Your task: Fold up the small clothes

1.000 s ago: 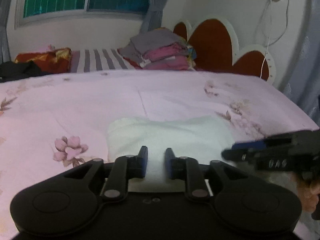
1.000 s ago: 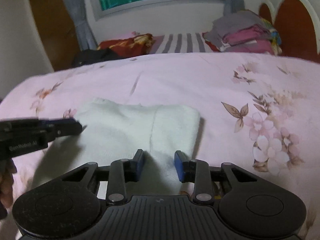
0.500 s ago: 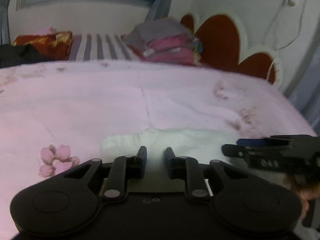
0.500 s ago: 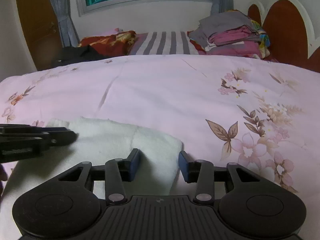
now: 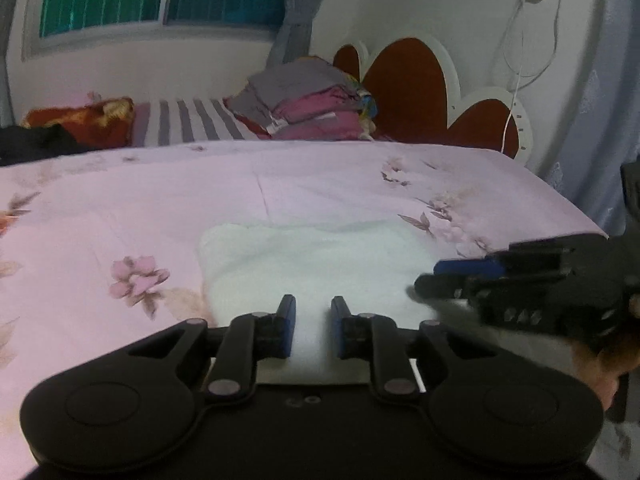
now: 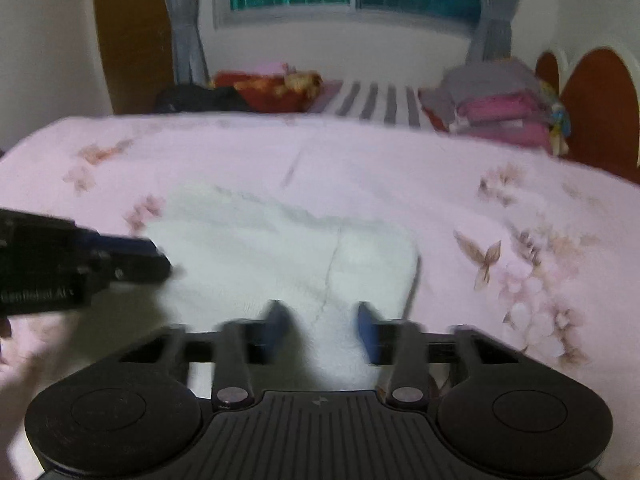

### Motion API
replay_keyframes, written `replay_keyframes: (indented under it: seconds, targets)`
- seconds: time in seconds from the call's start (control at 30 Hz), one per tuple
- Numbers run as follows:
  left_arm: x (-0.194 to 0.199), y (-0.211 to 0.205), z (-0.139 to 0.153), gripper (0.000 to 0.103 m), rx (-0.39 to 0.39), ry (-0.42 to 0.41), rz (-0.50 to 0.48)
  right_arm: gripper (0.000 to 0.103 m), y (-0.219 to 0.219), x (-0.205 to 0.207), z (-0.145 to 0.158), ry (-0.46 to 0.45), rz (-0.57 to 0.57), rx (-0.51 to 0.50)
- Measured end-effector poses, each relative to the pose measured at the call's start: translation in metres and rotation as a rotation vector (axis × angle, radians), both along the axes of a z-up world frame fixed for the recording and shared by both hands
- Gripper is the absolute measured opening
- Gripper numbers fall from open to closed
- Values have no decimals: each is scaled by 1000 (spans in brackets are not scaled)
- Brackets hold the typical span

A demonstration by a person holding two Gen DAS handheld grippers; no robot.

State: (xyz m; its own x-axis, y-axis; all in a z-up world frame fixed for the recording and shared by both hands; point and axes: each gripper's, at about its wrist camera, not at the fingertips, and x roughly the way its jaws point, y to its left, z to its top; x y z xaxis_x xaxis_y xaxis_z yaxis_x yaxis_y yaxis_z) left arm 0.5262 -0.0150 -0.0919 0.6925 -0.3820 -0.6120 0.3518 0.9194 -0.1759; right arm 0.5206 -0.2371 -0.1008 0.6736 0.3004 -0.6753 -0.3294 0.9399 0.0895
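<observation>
R tongs (image 6: 322,330) closing, jaws apart over white garment (image 6: 280,248) on pink floral sheet (image 6: 360,160).

The folded garment (image 5: 316,256) lies on the bed cover (image 5: 120,200), near its front edge. Behind it, at the headboard (image 5: 408,92), a stack of clothes (image 5: 308,104) sits right of the striped pillow (image 5: 188,122) and 1 patterned cushion (image 5: 84,120).
</observation>
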Motion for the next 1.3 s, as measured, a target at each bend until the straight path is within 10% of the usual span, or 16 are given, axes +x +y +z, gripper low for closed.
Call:
replay_keyframes:
  seconds: [0.33, 0.87, 1.3]
  targets:
    - [-30, -9, -5, 17, 20, 58, 38, 19, 14, -30, -8, 18, 42, -114]
    - [-100, 6, -16, 16, -53, 124, 145, 19, -10, -91, 5, 60, 66, 4]
    - [-145, -5, -24, 16, 30, 168, 161, 19, -23, -144, -20, 123, 126, -42]
